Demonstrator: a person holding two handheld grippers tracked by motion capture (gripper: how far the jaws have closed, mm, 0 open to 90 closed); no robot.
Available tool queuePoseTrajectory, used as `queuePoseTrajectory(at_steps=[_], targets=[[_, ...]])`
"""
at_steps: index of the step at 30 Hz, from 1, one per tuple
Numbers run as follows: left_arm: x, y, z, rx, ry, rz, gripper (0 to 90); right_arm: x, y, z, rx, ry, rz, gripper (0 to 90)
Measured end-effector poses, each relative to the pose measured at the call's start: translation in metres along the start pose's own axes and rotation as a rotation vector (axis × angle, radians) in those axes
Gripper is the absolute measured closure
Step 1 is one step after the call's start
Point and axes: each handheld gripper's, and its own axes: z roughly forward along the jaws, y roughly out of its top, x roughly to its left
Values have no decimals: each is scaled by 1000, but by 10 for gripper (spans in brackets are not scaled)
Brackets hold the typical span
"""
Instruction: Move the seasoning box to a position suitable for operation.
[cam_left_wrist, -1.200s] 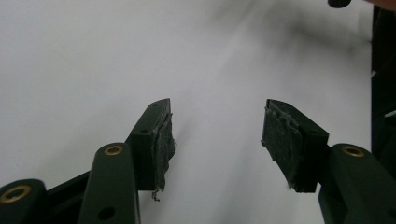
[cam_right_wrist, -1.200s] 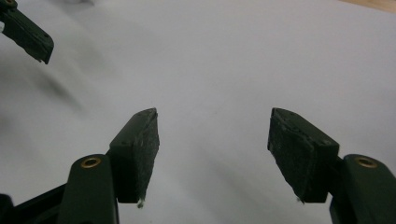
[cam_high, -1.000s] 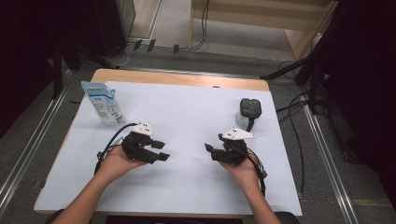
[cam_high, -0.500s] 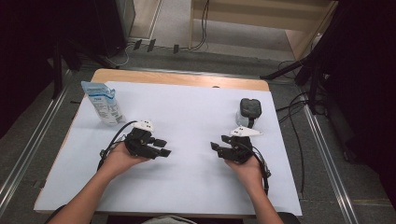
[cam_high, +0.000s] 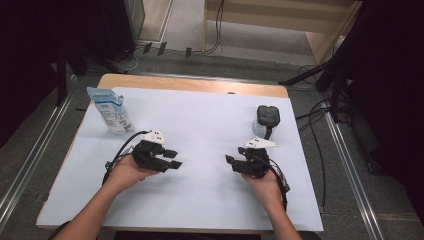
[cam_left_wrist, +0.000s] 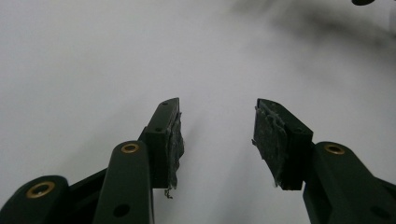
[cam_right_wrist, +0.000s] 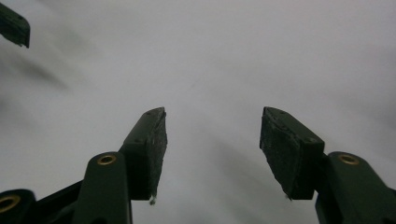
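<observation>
High view: I'm holding my left hand-held gripper (cam_high: 172, 158) low over the white worktop (cam_high: 200, 125), left of centre, its tips pointing toward the middle. My right hand-held gripper (cam_high: 231, 162) is sitting across from it, right of centre, tips pointing back at the left one, bare sheet lying between them. Both are empty, gripping nothing. A blue-and-white pouch (cam_high: 110, 110) is standing near the far left corner, a bit beyond my left hand (cam_high: 127, 171). A dark grey device (cam_high: 266, 116) is lying toward the far right, just beyond my right hand (cam_high: 264, 181) and nearest to that gripper. Cables are trailing back along both wrists.

Left gripper view: my left hand-held gripper (cam_left_wrist: 217, 128) is showing its jaws parted, having just been closing in a little, only plain white worktop (cam_left_wrist: 93, 56) between the worn pads (cam_left_wrist: 175, 140). A blurry dark shape is sitting at the top right, too soft to tell.

Right gripper view: my right hand-held gripper (cam_right_wrist: 212, 135) is also standing parted, jaws having just been opening slightly, nothing between them. A black jaw tip of the other gripper is poking in at the top left.
</observation>
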Motion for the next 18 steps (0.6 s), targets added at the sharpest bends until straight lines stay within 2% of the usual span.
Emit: queuePoseTrajectory(at_steps=[2, 6, 10, 11, 13, 18], targets=[[0, 1, 1, -11, -2, -7, 497, -5, 1, -4, -31, -12, 10, 376], [2, 2, 1, -19, -18, -29, 487, -12, 4, -5, -49, -27, 37, 310], [2, 3, 1, -19, -21, -31, 478, -16, 6, -7, -69, -35, 68, 273], [2, 3, 1, -17, -22, -29, 475, -17, 6, -8, -77, -32, 71, 244], [0, 3, 1, -13, -17, -26, 469, -20, 9, -11, -73, -57, 79, 169], [-1, 4, 2, -10, -24, -19, 463, -24, 14, -19, -101, -81, 101, 133]])
